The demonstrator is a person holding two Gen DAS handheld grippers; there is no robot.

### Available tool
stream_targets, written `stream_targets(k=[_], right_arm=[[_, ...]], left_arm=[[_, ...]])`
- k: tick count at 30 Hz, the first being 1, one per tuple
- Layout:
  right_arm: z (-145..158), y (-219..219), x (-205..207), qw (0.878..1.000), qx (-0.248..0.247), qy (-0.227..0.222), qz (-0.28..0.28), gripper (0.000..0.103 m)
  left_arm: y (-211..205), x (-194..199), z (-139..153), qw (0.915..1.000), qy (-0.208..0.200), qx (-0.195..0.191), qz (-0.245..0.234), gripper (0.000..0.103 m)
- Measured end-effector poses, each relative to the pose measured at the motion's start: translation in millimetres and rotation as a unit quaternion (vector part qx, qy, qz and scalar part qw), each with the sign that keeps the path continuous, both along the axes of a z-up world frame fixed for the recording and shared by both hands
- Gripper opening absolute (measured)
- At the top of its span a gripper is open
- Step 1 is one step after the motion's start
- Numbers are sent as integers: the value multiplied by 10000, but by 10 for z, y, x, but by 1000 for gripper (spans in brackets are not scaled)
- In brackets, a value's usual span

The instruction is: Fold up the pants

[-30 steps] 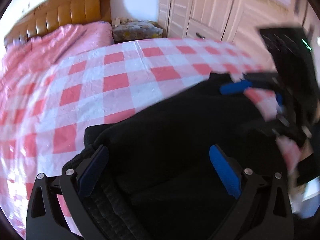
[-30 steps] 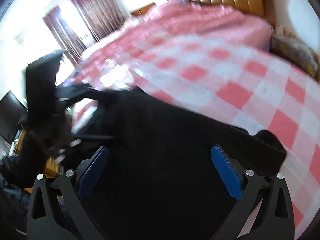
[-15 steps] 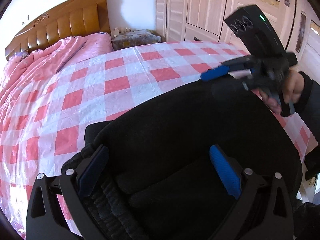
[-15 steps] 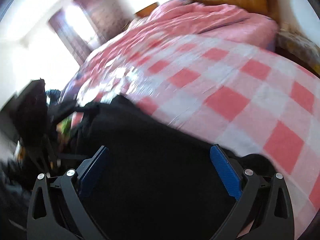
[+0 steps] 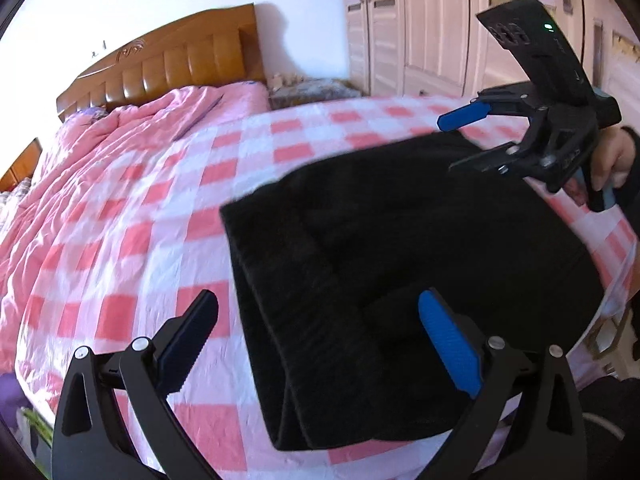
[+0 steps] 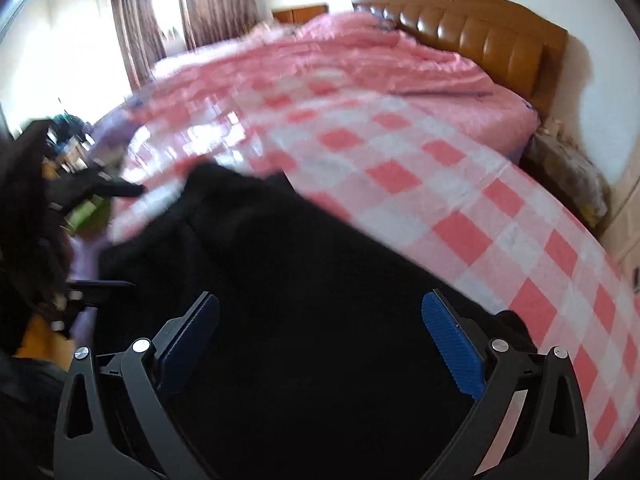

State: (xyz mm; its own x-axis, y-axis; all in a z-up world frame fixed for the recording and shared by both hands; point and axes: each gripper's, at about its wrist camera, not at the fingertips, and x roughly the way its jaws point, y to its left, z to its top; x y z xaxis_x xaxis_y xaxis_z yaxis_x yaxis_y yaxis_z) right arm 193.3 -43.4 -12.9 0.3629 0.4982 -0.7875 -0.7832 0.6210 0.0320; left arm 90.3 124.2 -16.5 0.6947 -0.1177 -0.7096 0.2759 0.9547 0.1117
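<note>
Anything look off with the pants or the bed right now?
Nothing damaged or spilled. The black pants lie in a folded bundle on the checked sheet, though the near-left edge shows uneven, offset layers rather than a flush fold. Both the left gripper and right gripper are open and hold nothing.

Folded black pants [image 5: 420, 248] on checked bedspread [image 5: 132, 248]

The left wrist camera is looking low across the bed [image 5: 120, 208] toward the headboard [image 5: 168, 68] and closets [image 5: 420, 28]. The right wrist camera is looking toward the curtains [image 6: 160, 12]. Both are sitting close above the black pants [image 5: 420, 240], sharing them and the headboard.
</note>
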Motion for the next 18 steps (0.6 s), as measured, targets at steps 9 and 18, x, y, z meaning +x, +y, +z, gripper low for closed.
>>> stream_targets(k=[9,18], right_arm=[[263,-152,-565,9962,162,-671,-540,98],[-106,-526,-1454,9894,224,-901,-1115,98]], left_arm=[[223,-376,195,9985,-324,-254,365,100],[46,-507,-37,9979,-497,7,423,102]])
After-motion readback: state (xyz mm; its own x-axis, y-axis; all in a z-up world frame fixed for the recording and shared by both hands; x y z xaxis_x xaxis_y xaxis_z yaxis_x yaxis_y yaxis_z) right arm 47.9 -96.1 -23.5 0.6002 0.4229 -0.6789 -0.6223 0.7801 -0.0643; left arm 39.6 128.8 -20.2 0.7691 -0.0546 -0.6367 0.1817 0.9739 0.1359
